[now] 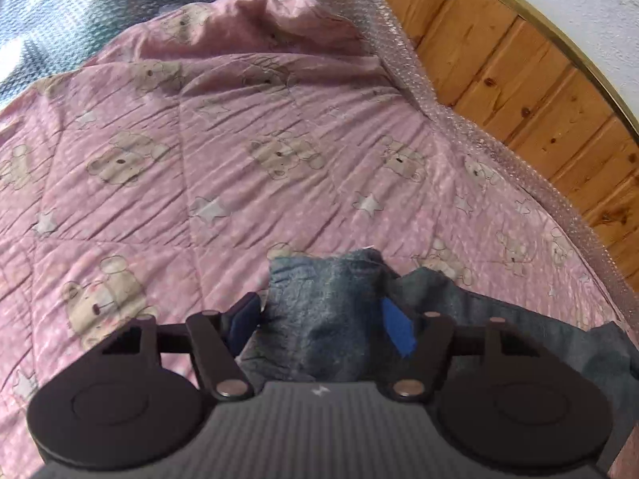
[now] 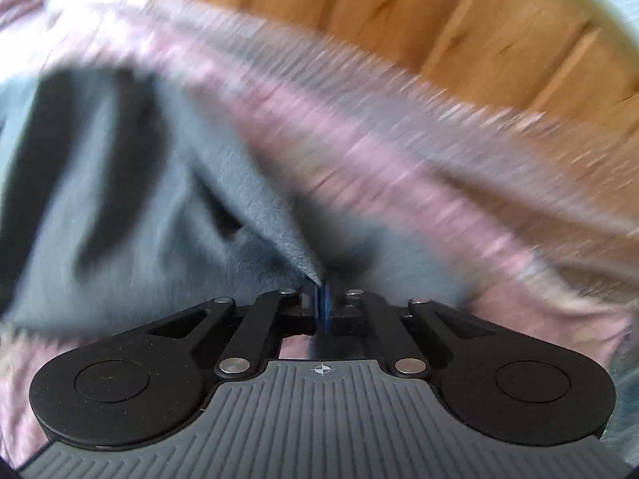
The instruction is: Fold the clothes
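The step in hand seems to be laying one part of the garment down on the bed with both tools at once. To do it well, I think the two hands should come down together and keep the cloth stretched between them, so that the edge lands straight and no wrinkle is trapped under it. The release should come only when the cloth rests flat on the quilt; a release too early would let the corner fall back and spoil the fold.

The left tool (image 1: 319, 319) has its jaws partly apart, and a thick bunch of the garment (image 1: 323, 311) sits between the blue pads. The cloth fills the gap, so it looks like a grip on the fabric (the pads are half hidden, so I judge this, I do not see it clearly). The right tool (image 2: 322, 305) is closed tight, and a thin pointed corner of the cloth goes down into the slit between its jaws, so it pinches this corner.

The garment is a grey-blue piece, like faded denim or a soft heavy cotton. In the left wrist view it lies in the lower middle of the frame and runs off toward the lower right. In the right wrist view it fills the left half, with deep dark folds, and it is much blurred. I cannot tell what kind of clothing it is.

It lies on a pink quilt (image 1: 199, 151) printed with bears and stars. Bubble wrap (image 1: 459, 119) runs along the quilt's edge at the upper right, and beyond it are wooden boards (image 1: 519, 60).
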